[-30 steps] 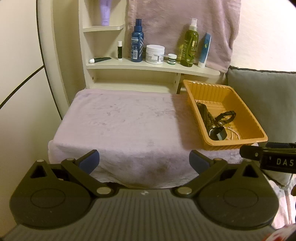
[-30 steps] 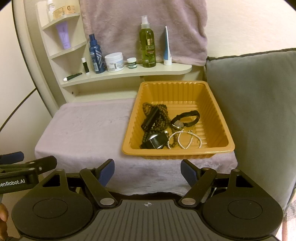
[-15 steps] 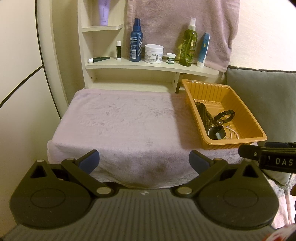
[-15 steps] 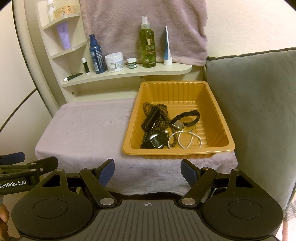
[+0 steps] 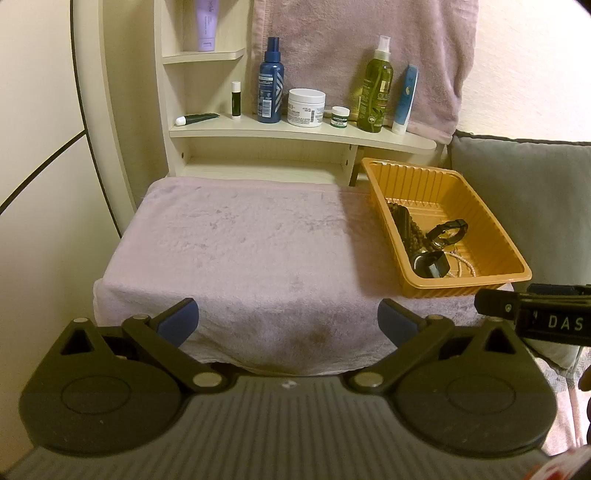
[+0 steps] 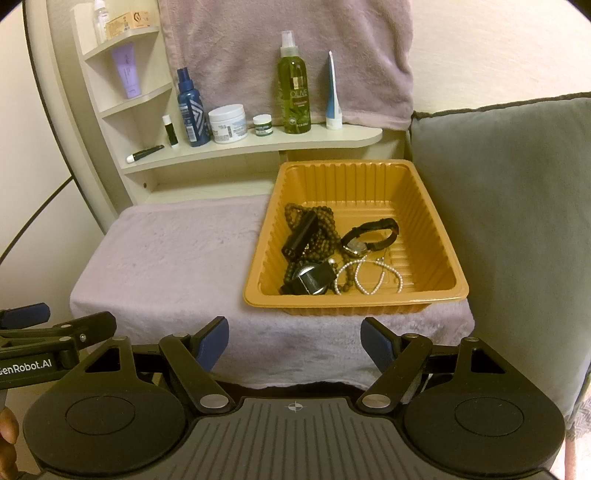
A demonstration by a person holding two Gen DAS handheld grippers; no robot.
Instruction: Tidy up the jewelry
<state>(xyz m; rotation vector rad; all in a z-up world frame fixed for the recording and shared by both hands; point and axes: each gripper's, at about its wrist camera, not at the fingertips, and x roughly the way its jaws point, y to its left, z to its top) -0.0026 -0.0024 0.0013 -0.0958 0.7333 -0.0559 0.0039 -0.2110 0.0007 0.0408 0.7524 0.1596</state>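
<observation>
- While both tools hang level at the towel-covered table's (image 5: 236, 251) near edge, the left gripper (image 5: 288, 321) gapes wide with nothing between its fingers.
- Beside it, the right gripper (image 6: 294, 339) is spread just as wide, holding nothing, aimed at the orange tray (image 6: 373, 177).
- Jewelry sits tangled inside that tray: dark bead necklace (image 6: 325, 225), black watch (image 6: 373, 232), pearl strand (image 6: 369, 273).

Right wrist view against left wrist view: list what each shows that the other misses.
Only the right wrist view shows the top shelf's small bottle and tan box, and the whole pearl strand in the orange tray.

Only the left wrist view shows bare towel straight ahead, with the tray off to the right.

Both share the blue bottle, white jar, olive bottle, dark beads and watch.
</observation>
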